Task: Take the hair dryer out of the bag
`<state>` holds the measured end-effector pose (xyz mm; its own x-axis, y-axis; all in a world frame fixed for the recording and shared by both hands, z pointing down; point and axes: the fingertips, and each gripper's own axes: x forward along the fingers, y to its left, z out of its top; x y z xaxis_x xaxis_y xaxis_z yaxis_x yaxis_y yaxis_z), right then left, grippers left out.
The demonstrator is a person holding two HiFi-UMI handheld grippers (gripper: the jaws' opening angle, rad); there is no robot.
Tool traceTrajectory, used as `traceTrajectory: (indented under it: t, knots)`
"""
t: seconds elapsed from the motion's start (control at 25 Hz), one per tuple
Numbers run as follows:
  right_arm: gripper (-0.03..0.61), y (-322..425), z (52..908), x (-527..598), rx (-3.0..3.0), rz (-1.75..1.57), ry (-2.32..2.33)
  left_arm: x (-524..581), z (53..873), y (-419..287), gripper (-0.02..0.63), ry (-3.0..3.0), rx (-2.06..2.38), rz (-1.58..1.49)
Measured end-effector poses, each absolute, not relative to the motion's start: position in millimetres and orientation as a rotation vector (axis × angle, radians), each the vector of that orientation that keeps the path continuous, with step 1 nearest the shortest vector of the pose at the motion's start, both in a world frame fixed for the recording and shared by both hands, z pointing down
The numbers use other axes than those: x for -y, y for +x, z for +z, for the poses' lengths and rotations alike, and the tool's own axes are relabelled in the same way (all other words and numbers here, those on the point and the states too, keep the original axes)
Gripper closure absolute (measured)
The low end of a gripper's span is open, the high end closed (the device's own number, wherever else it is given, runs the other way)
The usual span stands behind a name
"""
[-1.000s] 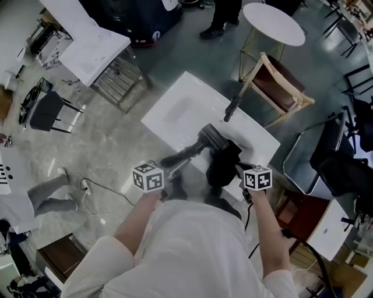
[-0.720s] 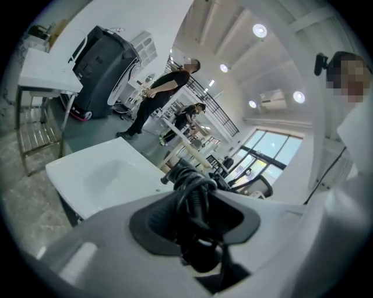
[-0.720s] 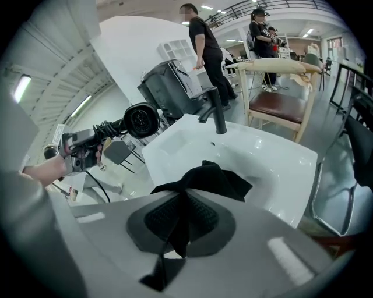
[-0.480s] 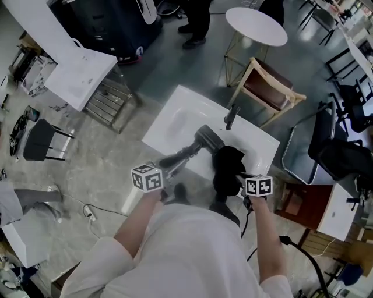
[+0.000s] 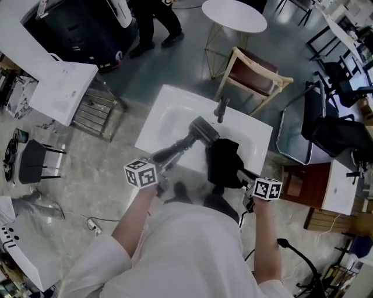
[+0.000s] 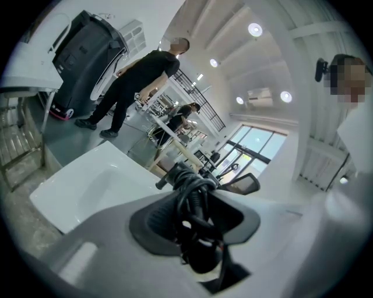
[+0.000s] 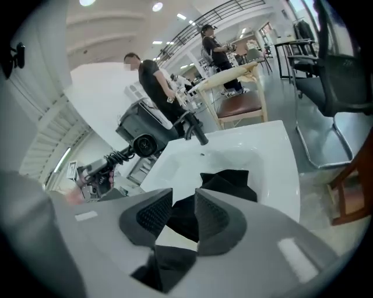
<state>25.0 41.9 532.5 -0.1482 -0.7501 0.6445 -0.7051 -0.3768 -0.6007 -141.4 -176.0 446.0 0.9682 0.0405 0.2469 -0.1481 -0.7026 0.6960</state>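
Note:
A grey hair dryer (image 5: 201, 131) hangs over the white basin-topped table (image 5: 169, 113), clear of the bag. My left gripper (image 5: 165, 161) is shut on its handle and the black cord (image 6: 195, 204) wound round it. The black bag (image 5: 224, 163) lies crumpled on the table to the dryer's right. At the bag's near edge my right gripper (image 5: 243, 174) has just been opening its jaws. They now stand apart over the black fabric (image 7: 224, 183) without pressing on it. The right gripper view also shows the dryer (image 7: 143, 142) raised at the left.
A black faucet-like post (image 5: 220, 109) stands at the table's far edge. Behind it are a wooden chair with a brown seat (image 5: 253, 78) and a round white table (image 5: 233, 14). A black office chair (image 5: 332, 134) stands to the right, and a person (image 5: 154, 23) farther back.
The right gripper has let go of the bag and drawn back toward me, rolling as it went. The left gripper has carried the dryer a little left, away from the bag.

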Motion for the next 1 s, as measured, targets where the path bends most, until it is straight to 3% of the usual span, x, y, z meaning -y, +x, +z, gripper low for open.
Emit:
traceTrajectory:
  t: [0.52,0.8,1.0]
  knots:
    - [0.474,77,466,-35,-1.76,-1.306,-2.085,165,424,-118,0.466,2.31,0.102,0.272]
    - [0.569,104,426,-35,-1.747,-1.118,-2.174,157,409,-113,0.466,2.298,0.119,0.237]
    - [0.574,107,415,-39,-1.746,-1.054,-2.153,156,405,-116,0.466,2.281,0.123,0.204]
